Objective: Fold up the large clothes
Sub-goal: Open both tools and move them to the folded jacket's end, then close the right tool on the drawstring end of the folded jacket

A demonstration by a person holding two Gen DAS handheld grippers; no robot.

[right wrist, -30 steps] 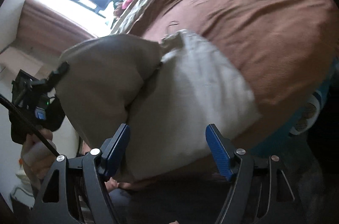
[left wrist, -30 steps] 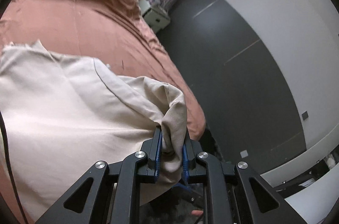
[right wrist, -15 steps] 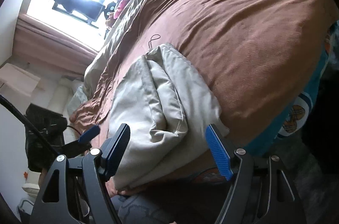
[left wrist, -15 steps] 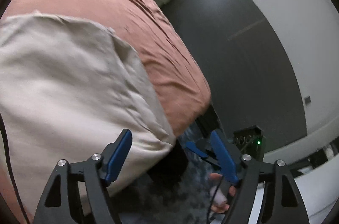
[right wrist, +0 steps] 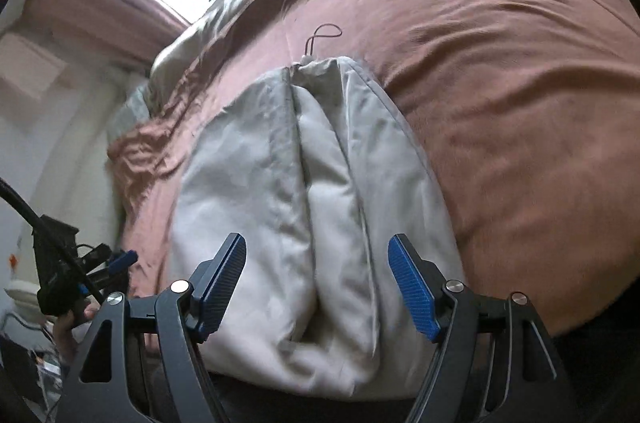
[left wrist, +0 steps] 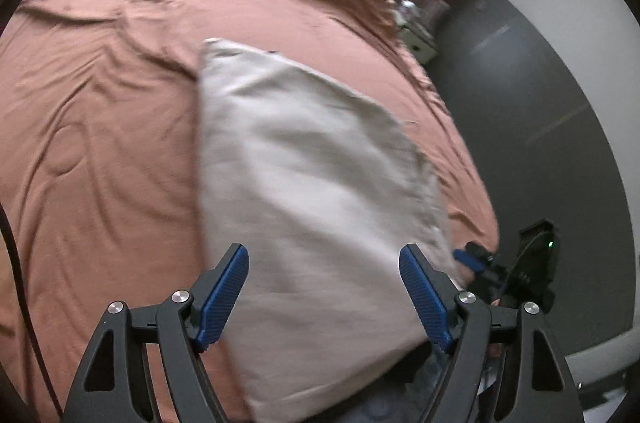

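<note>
Two layers at least make up the beige garment (right wrist: 304, 191), which lies folded on the brown bed (right wrist: 500, 83) in the lower middle of both views, its near end hanging over the bed edge at the bottom of the frame.

Biggest risk, as I judge it: that overhang. With nothing pinning it, the cloth's own weight could drag the stack off the edge and undo the fold. Next, the folded flaps in the right wrist view meet along a puffed central seam; soft fabric like this may spring open if it is not pressed flat. A jaw tip could also snag a loose flap during the next reach and pull a layer askew. Smallest hazard is the drawstring loop (right wrist: 324, 37) lying on the bed at the far end, which could catch on a finger.

Its long axis runs from bottom centre up toward the upper middle of the right wrist view, waistband end and loop pointing away; in the left wrist view it slants from lower right to upper left.

Both grippers stand wide and hold nothing: left gripper (left wrist: 324, 293) and right gripper (right wrist: 316, 287) each hang above the near end, pads clear of the cloth.
</note>
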